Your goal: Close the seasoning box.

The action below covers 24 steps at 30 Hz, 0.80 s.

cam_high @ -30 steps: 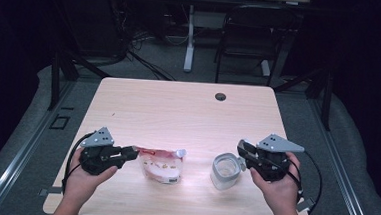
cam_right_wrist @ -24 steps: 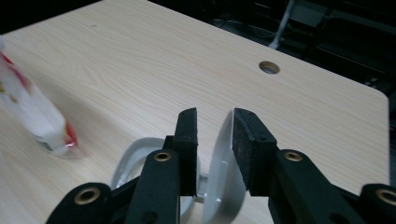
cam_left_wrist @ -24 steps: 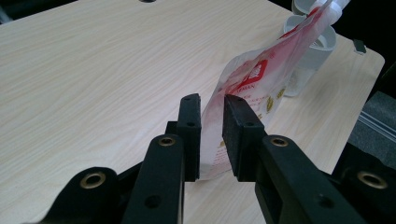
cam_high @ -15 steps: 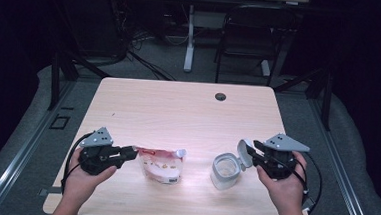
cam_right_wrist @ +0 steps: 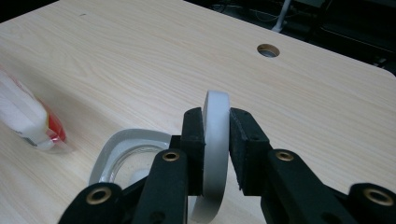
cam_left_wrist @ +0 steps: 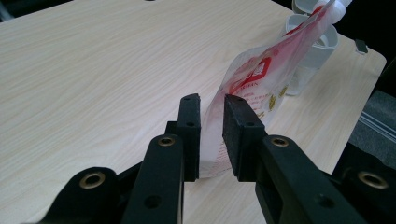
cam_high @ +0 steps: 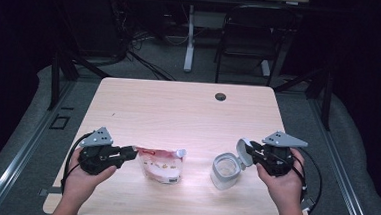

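Note:
A red and white spouted pouch (cam_high: 161, 163) lies on the wooden table (cam_high: 178, 112) at front centre. My left gripper (cam_high: 129, 154) is shut on its flat end, and the pouch (cam_left_wrist: 261, 79) runs away from between the jaws towards its white cap. A clear jar with a white rim (cam_high: 224, 172) stands open at front right. My right gripper (cam_high: 244, 152) is shut on the jar's white lid (cam_right_wrist: 212, 140), held on edge just right of and above the jar (cam_right_wrist: 126, 158). The pouch (cam_right_wrist: 28, 121) lies at the left of the right gripper view.
A round cable hole (cam_high: 220, 96) sits in the table near the far edge. Beyond the table stand a dark chair (cam_high: 253, 36) and a white desk leg (cam_high: 189, 37). The table's far half is bare wood.
My right gripper has lifted the white lid off the jar and drawn it a little to the right. The left gripper and pouch have stayed put.

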Tool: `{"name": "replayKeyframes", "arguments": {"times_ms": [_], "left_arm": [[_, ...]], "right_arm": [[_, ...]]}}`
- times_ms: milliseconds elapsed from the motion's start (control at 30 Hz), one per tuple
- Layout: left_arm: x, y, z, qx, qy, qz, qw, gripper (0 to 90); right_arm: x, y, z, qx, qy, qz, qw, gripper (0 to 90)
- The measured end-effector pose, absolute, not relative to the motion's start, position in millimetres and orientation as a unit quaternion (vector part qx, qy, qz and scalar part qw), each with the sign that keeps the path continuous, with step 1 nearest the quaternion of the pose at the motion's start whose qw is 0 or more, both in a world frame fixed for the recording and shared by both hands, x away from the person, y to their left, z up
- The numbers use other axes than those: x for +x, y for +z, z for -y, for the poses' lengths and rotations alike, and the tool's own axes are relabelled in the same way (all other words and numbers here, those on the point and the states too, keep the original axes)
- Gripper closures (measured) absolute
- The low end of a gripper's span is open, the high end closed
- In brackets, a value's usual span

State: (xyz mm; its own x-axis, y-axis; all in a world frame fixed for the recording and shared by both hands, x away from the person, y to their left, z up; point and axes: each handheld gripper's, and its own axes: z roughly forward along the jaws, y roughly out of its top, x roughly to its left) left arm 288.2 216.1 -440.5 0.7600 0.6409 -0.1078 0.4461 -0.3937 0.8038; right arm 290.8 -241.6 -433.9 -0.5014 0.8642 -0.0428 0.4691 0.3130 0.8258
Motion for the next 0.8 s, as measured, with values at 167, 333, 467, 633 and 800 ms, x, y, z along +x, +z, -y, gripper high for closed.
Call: {"name": "replayKeyframes", "arguments": {"times_ms": [167,333,467,633,800], "left_arm": [[288,-440,-217,0.827,0.111,-0.329,0.442,77.0],[288,-440,-218,0.826,0.112,-0.33,0.443,77.0],[288,-440,-217,0.826,0.112,-0.33,0.442,77.0],[288,-440,-217,0.827,0.112,-0.33,0.442,76.9],[288,-440,-218,0.826,0.112,-0.33,0.443,76.9]], "right_arm": [[296,-435,241,0.424,0.406,-0.771,0.244,79.1],[301,-436,239,0.416,0.413,-0.774,0.24,79.1],[303,-436,238,0.412,0.418,-0.774,0.238,79.1],[305,-436,237,0.404,0.425,-0.775,0.234,79.1],[303,-436,236,0.4,0.425,-0.777,0.235,79.0]]}}
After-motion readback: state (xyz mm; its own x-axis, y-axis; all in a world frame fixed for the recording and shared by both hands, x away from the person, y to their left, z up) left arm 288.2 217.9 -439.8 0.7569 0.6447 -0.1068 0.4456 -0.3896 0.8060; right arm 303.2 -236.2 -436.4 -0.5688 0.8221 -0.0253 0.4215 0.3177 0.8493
